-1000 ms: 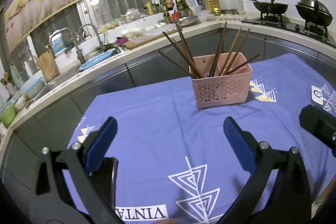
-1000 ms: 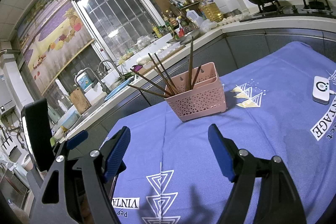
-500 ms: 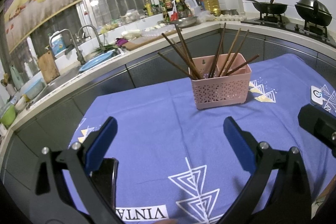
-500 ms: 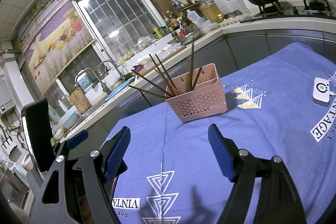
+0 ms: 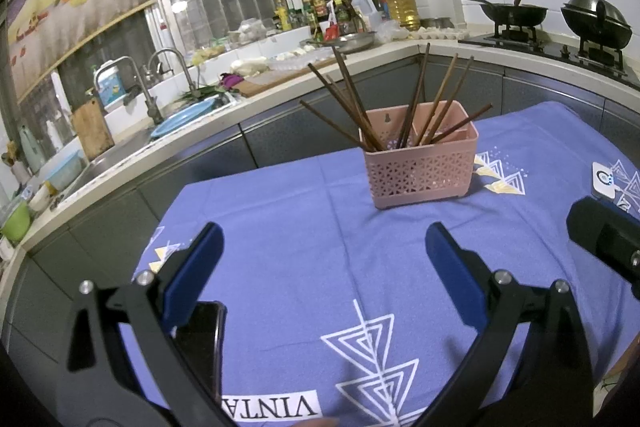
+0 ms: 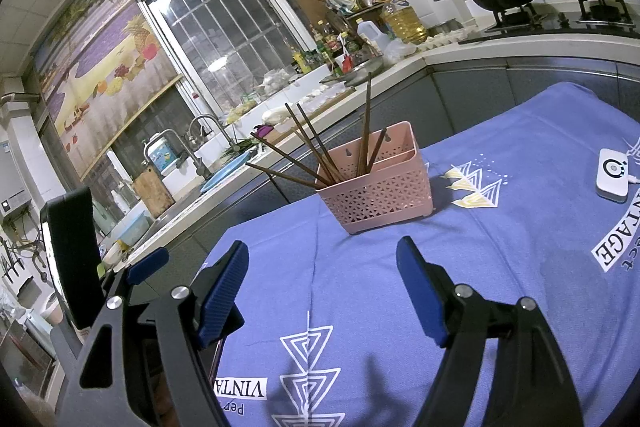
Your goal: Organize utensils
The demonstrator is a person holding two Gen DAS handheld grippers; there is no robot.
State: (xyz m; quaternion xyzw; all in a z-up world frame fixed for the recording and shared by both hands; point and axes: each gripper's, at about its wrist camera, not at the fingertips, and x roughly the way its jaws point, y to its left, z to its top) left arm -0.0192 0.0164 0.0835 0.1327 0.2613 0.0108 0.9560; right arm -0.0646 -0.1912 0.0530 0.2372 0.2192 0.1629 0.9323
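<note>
Left claw: jaws spread wide, nothing between them, hovering over the desk's near edge. Right claw: same, wide apart, empty, just beside the left one, level pose.

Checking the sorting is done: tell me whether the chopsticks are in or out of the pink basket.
In. All the chopsticks stand leaning inside the pink basket; none lie on the tablecloth.

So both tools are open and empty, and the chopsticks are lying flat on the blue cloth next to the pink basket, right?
Not quite. The chopsticks stand leaning inside the pink basket, not flat on the blue cloth; the left wrist view shows it. Both the left tool and right tool are open and empty.
</note>
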